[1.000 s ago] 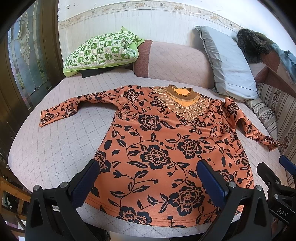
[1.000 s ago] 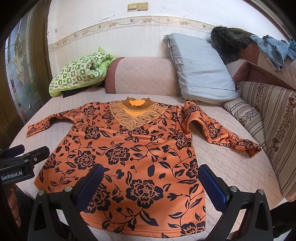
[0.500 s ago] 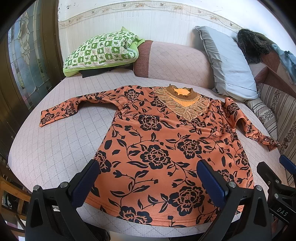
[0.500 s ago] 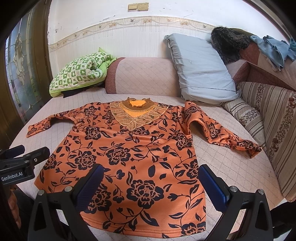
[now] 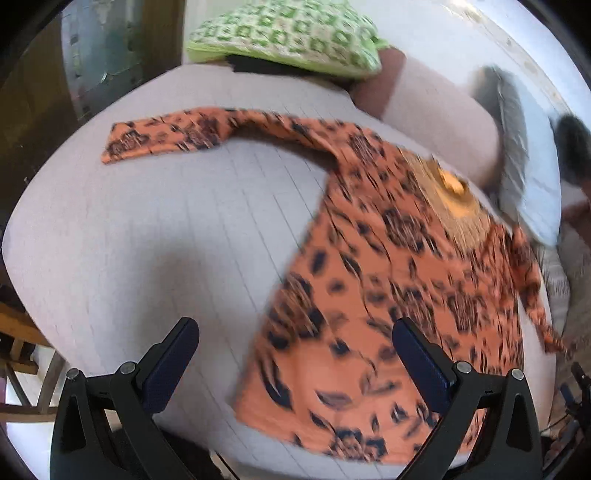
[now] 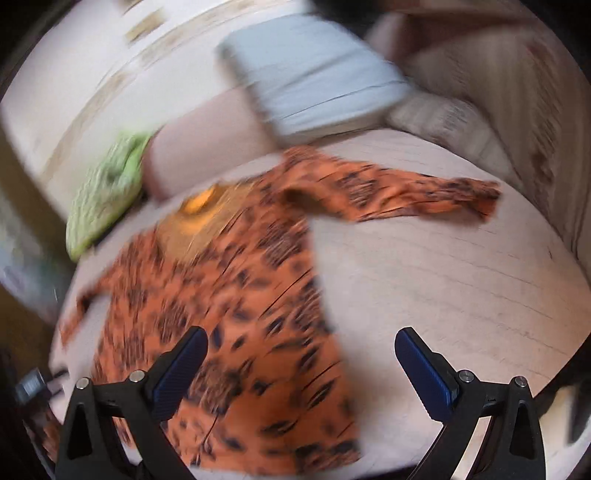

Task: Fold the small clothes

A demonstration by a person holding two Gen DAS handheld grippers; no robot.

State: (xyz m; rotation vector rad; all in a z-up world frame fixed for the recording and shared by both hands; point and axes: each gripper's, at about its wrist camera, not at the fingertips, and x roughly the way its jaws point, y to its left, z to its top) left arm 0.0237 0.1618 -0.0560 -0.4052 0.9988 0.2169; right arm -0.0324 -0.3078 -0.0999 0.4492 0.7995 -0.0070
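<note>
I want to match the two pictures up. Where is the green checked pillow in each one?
Left wrist view: the green checked pillow sits at the top middle, behind the orange flowered top's sleeve.
Right wrist view: the green checked pillow is blurred at the left, beside the top's neckline.
Shared landmark: the top's orange collar.

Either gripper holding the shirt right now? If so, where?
Nothing held. Left gripper and right gripper are both open above the orange floral shirt, which lies flat.
</note>
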